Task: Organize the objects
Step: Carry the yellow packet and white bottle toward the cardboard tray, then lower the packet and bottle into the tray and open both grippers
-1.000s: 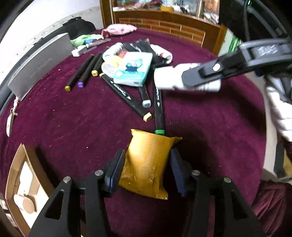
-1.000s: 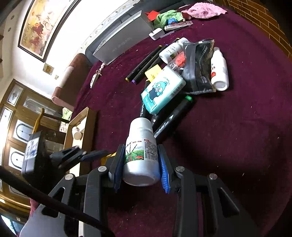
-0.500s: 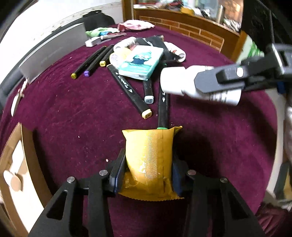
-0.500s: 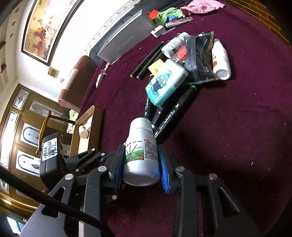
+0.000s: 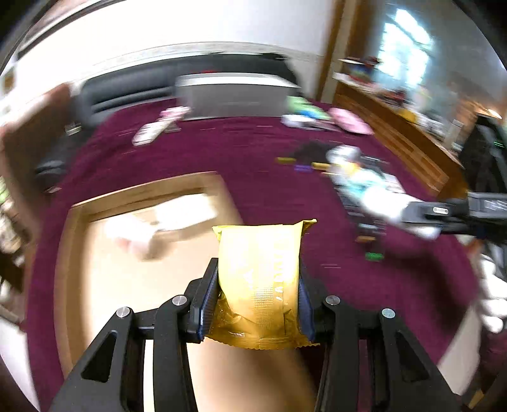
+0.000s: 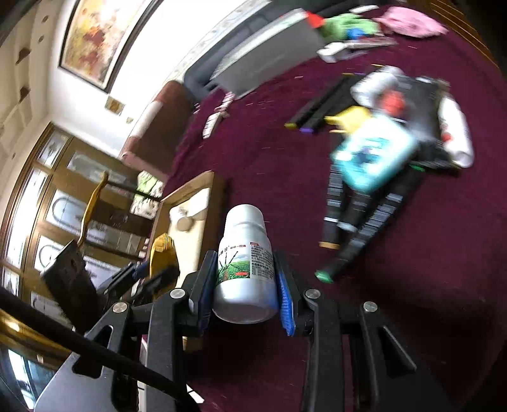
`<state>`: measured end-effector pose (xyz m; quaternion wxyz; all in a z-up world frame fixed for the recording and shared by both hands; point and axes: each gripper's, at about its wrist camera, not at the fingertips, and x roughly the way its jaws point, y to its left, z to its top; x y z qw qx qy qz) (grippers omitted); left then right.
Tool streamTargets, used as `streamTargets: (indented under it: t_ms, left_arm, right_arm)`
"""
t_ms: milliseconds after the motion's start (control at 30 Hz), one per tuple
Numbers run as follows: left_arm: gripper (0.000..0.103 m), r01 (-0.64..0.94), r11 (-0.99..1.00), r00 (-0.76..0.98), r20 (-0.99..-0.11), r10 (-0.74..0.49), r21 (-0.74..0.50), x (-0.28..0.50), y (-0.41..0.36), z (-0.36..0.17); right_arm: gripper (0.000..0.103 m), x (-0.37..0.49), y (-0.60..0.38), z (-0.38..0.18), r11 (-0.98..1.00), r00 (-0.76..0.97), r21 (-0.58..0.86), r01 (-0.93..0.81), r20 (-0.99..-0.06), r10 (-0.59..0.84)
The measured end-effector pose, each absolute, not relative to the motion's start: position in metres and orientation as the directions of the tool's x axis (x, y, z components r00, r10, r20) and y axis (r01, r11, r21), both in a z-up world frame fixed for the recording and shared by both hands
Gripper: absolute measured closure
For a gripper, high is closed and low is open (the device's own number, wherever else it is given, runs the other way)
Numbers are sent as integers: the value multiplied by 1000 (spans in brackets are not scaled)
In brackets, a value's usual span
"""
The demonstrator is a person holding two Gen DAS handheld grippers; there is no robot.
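Gold foil, a small sealed snack packet (image 5: 259, 279), sits pinched between the blue pads of the left gripper (image 5: 258, 291), whose jaws are closed narrow on its sides; the packet hangs above the near wall of a shallow wooden box (image 5: 149, 191) lying on the maroon-covered counter (image 5: 269, 164). Beside it, the right gripper (image 6: 244, 282) clamps a white bottle (image 6: 245, 266) with a printed label by its body, cap pointing away, raised above the counter just beside the box's edge. Inside the box some pale items already lie, too blurred to name, so part of the sorting looks done. Further out, toward the far right of the counter, a loose heap remains: several black markers (image 6: 358, 222), a teal packet (image 6: 374, 155), a second white bottle (image 6: 454, 133) and a dark pouch (image 6: 418, 92). At the far edge rest a grey flat case (image 5: 234, 95), a pink cloth (image 6: 412, 23) and other small things. Judging by this, two items are on their way to the box and most of the heap is left to clear.
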<state>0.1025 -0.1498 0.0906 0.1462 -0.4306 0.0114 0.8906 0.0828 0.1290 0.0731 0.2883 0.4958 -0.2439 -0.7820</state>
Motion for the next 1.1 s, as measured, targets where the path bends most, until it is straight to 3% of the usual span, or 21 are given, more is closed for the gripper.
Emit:
streamTargets:
  t_ms: [233, 500, 800, 1000, 1100]
  left_arm:
    - [65, -50, -999, -568, -822, 31, -3, 63, -230, 58]
    - [65, -1, -999, -506, -862, -34, 39, 33, -258, 32]
    - [64, 4, -1000, -509, -861, -6, 4, 4, -270, 22]
    - [64, -8, -996, -533, -842, 81, -90, 6, -280, 26]
    - [64, -24, -997, -532, -844, 76, -74, 4, -279, 26]
  right_arm:
    - [70, 48, 22, 75, -667, -232, 687, 287, -626, -744]
    - [70, 30, -79, 39, -711, -129, 633, 305, -712, -690]
    - [70, 26, -101, 19, -798, -157, 511, 319, -802, -576]
    - [70, 21, -115, 23, -825, -208, 443, 351, -822, -530]
    - [70, 22, -121, 23, -831, -226, 419, 366, -827, -516]
